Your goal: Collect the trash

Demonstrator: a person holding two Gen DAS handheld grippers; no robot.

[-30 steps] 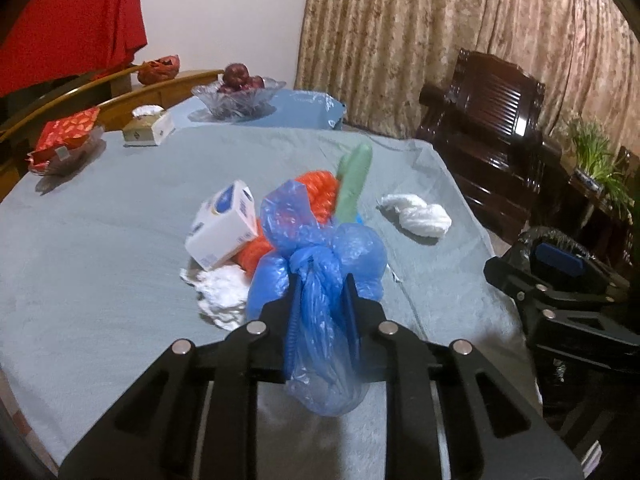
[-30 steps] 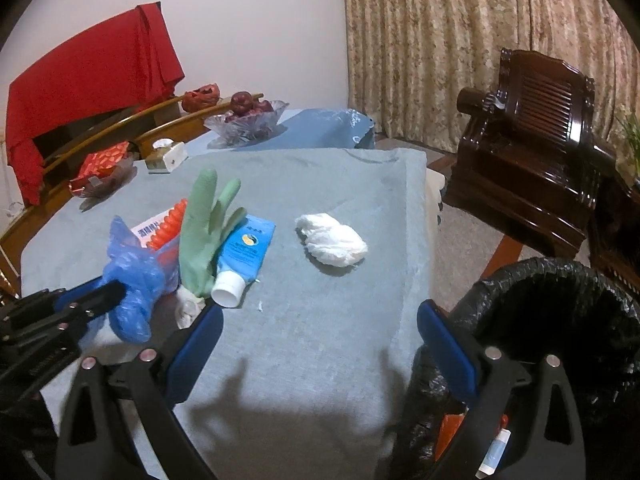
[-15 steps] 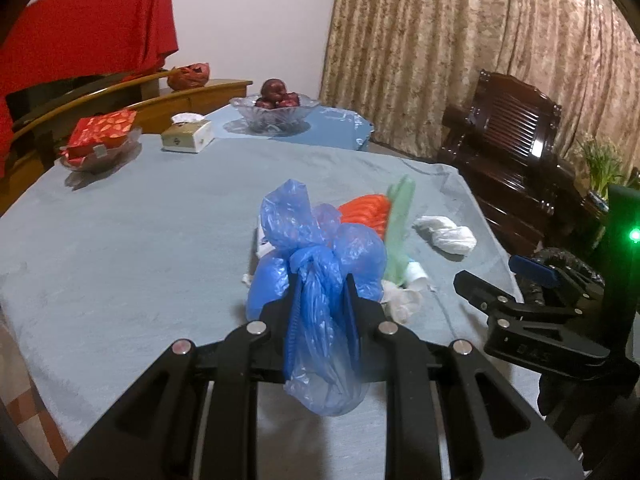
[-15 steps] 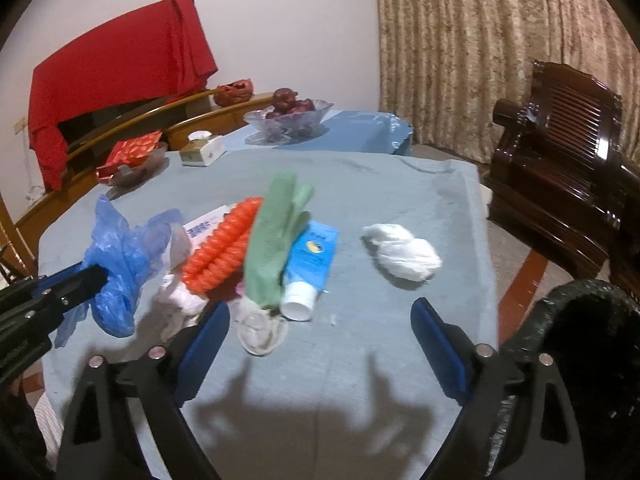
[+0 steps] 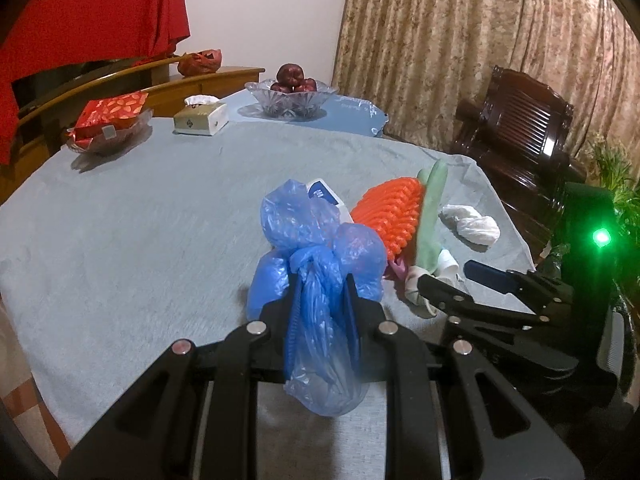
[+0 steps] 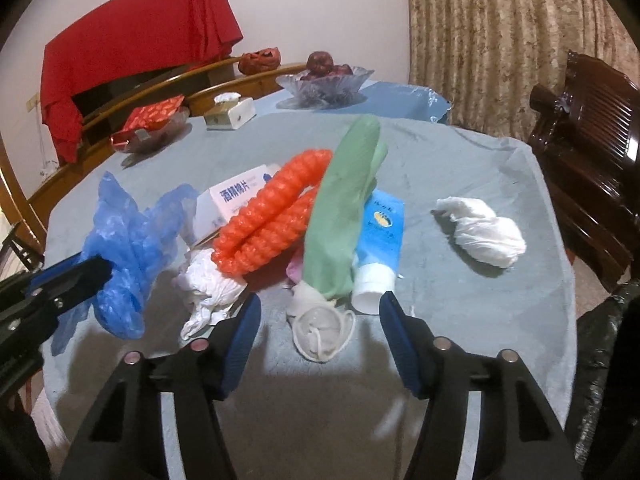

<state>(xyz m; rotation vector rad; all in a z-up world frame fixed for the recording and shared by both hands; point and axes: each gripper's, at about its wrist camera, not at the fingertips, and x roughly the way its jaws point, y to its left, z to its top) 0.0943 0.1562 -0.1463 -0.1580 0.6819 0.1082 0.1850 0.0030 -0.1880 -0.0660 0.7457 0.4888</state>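
My left gripper is shut on a crumpled blue plastic bag and holds it above the table; the bag also shows in the right wrist view. My right gripper is open, its jaws either side of a white face mask. Behind the mask lies a trash pile: green glove, orange foam net, blue tube, white box, crumpled white tissue. A second white tissue wad lies apart to the right.
The table has a grey-blue cloth. At its far side stand a glass fruit bowl, a tissue box and a red packet in a dish. A black-lined trash bin stands at the right edge. A dark wooden chair is beyond.
My right gripper has moved left and forward from the bin to the pile, now framing the face mask. My left gripper, still holding the blue bag, has swung left of the pile.
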